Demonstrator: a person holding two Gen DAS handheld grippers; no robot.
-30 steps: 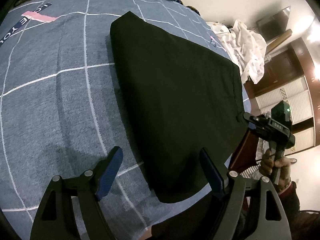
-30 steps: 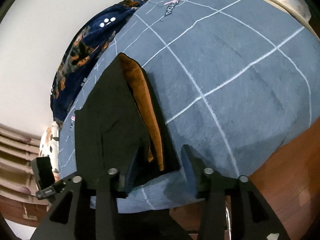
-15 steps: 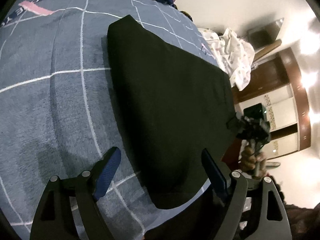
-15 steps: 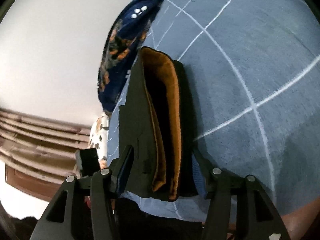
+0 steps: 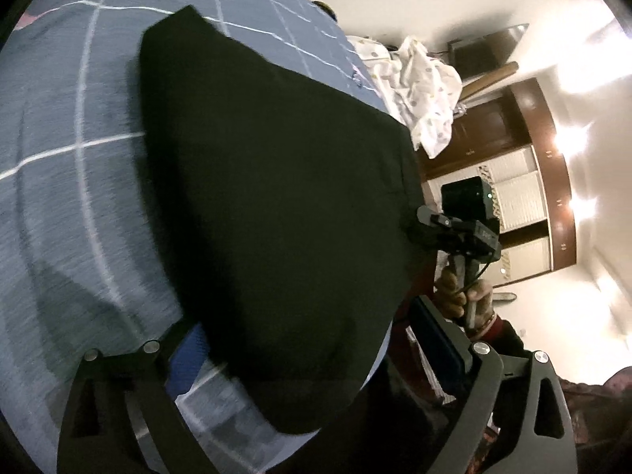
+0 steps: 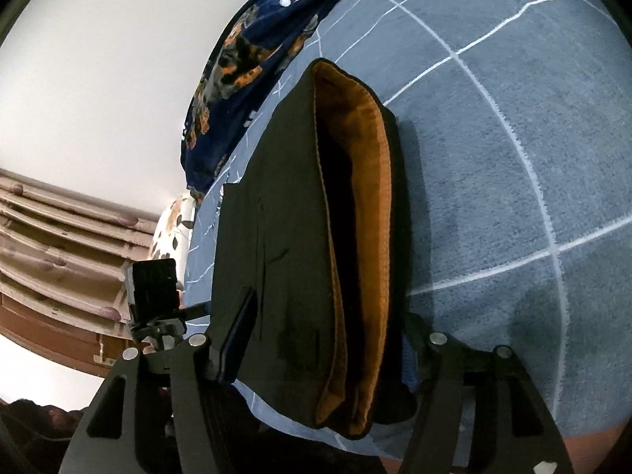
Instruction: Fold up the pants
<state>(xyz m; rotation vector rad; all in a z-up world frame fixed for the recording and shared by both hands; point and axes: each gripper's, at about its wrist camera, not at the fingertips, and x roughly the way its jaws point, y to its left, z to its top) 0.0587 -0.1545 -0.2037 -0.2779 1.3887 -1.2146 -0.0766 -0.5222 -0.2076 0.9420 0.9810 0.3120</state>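
Observation:
Black pants (image 5: 276, 205) lie folded flat on a grey-blue checked bedspread (image 5: 71, 181). In the right wrist view the pants (image 6: 284, 245) show their waistband with an orange lining (image 6: 375, 205). My left gripper (image 5: 312, 339) is open, its jaws straddling the near end of the pants, one finger (image 5: 185, 355) half under the cloth. My right gripper (image 6: 324, 347) is open, jaws either side of the waistband end. Each gripper shows in the other's view, the right one (image 5: 466, 229) at the pants' far edge, the left one (image 6: 154, 296) at the left.
A dark floral blanket (image 6: 252, 59) lies at the head of the bed. White dotted cloth (image 5: 426, 91) is heaped past the bed's far side. Wooden wardrobe doors (image 5: 513, 181) stand beyond. The bed edge and floor (image 6: 572, 446) are close below the grippers.
Both grippers have moved forward onto the pants. The left jaws now straddle the near end, and the right jaws straddle the waistband end. Both stayed open.

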